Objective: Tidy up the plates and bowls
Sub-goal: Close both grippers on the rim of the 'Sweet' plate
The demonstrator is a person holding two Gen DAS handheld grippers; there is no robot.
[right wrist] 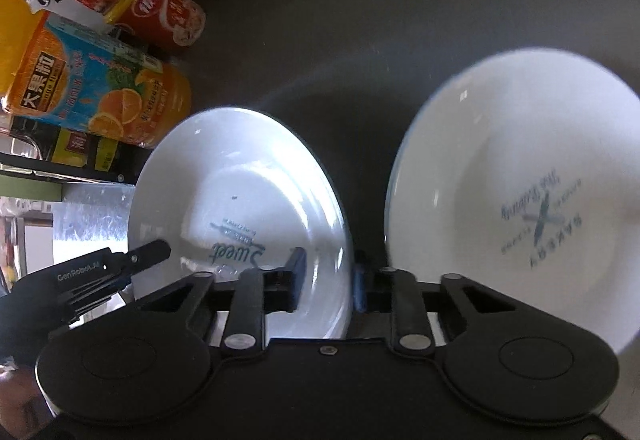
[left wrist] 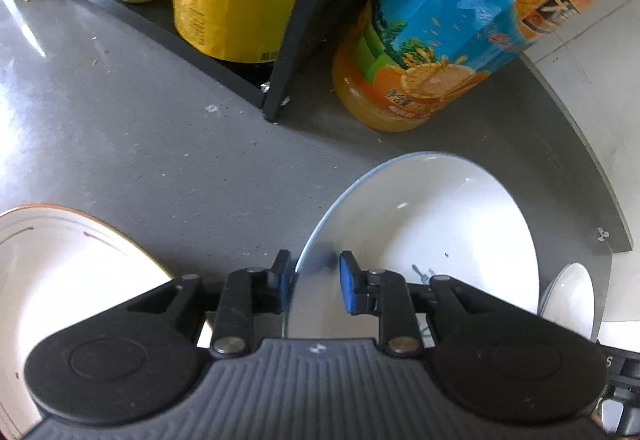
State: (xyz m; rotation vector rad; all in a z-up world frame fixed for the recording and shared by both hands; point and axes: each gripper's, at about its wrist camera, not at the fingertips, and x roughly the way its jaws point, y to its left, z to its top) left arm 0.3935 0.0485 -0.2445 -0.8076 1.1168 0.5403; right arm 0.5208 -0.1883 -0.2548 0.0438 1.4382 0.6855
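A white deep plate (left wrist: 432,224) with a thin blue rim and a blue print is tilted up over the grey counter. My left gripper (left wrist: 316,282) is shut on its left rim, one blue pad outside and one inside. In the right wrist view the same "Sweet" plate (right wrist: 240,180) has its right rim between the pads of my right gripper (right wrist: 329,274), which is shut on it. One of the left gripper's fingers (right wrist: 154,250) shows at the plate's far edge. A second white plate (right wrist: 520,200) with a "BAKERY" print lies to the right, blurred.
A brown-rimmed white plate (left wrist: 60,272) lies at the lower left. A black rack (left wrist: 288,40) holds a yellow-labelled jar (left wrist: 232,0) and other bottles. An orange juice bottle (left wrist: 460,40) stands behind the plate. Red cans (right wrist: 132,4) stand by the wall. The counter edge (left wrist: 592,168) curves on the right.
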